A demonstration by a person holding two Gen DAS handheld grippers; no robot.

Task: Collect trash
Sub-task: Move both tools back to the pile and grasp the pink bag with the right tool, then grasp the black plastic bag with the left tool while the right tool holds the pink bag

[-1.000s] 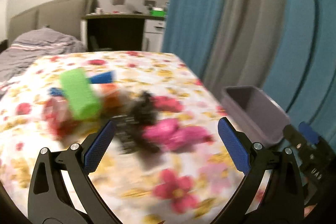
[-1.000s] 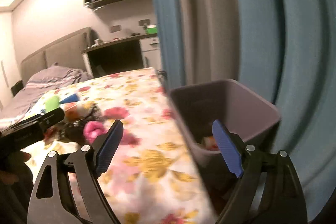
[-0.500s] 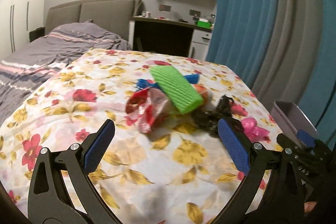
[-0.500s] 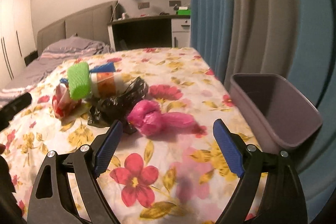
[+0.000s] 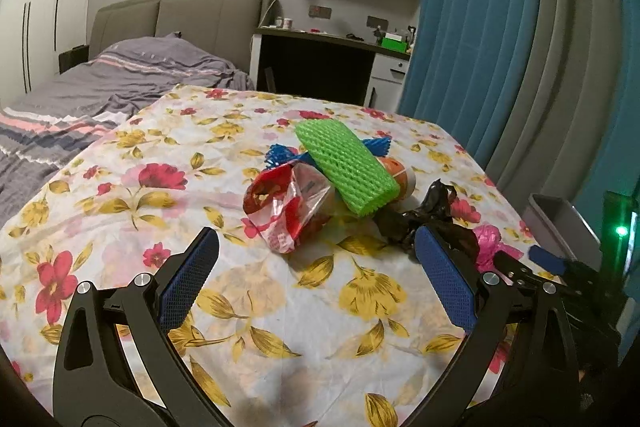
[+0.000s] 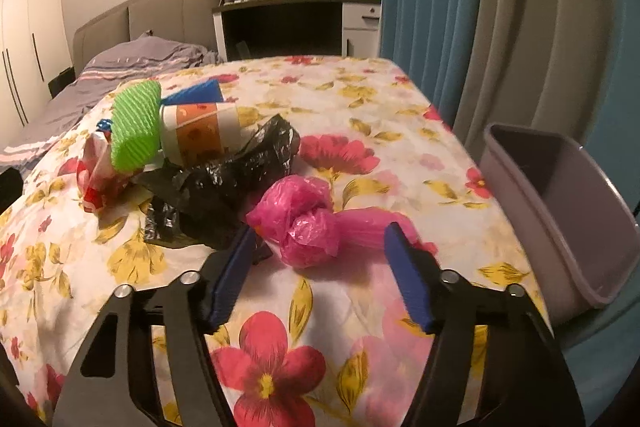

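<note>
Right tool (image 6: pixel 318 259) closing in; pink bag (image 6: pixel 308 227) btwn pads, untouched.

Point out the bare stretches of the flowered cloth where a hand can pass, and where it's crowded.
Free: the flowered cloth left of the red-and-white wrapper, and the far strip between the paper cup and grey bin. Crowded: green foam net, black bag and pink bag bunch together.

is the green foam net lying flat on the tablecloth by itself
No, the green foam net lies propped on the paper cup and the red and white wrapper.
</note>
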